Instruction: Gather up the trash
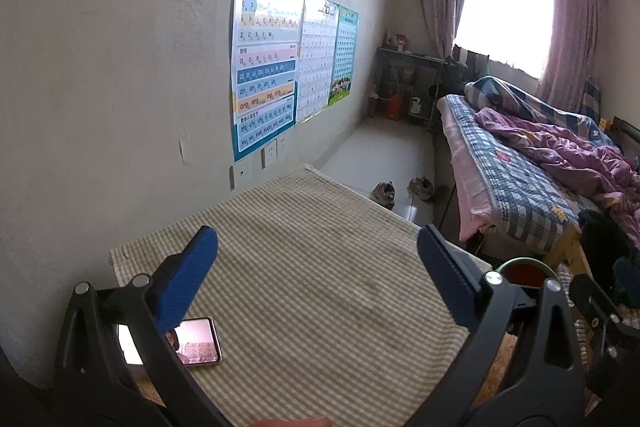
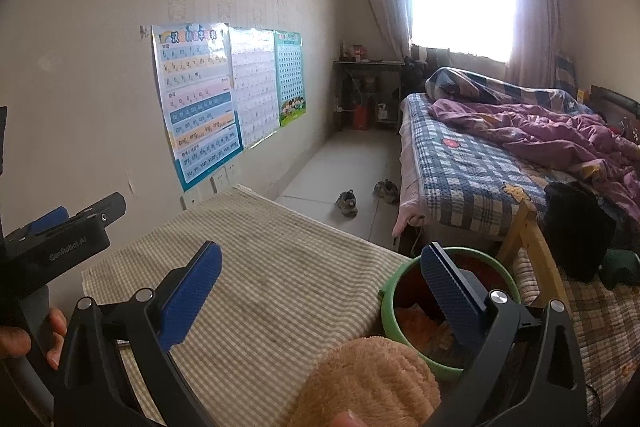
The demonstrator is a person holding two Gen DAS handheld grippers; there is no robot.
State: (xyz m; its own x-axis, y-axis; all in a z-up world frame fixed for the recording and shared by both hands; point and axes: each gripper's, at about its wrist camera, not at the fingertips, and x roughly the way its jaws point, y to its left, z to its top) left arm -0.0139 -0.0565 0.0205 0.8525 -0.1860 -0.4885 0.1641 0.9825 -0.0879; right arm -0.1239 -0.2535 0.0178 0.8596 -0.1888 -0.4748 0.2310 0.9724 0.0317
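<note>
Both my claws hang spread and empty over the striped cloth (image 1: 320, 287): left gripper (image 1: 318, 267), right gripper (image 2: 322, 283). No trash remains on the cloth; only a phone (image 1: 200, 345) lies at 8 o'clock. The green bin (image 2: 390, 307), at 4 o'clock, holds what may be orange scraps. I judge collection nearly finished; next, search elsewhere.

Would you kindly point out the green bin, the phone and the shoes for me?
green bin (image 2: 387, 311): right wrist view, left side of its rim.
phone (image 1: 200, 346): left wrist view, lit screen.
shoes (image 2: 347, 203): right wrist view, the nearer shoe's upper.
</note>
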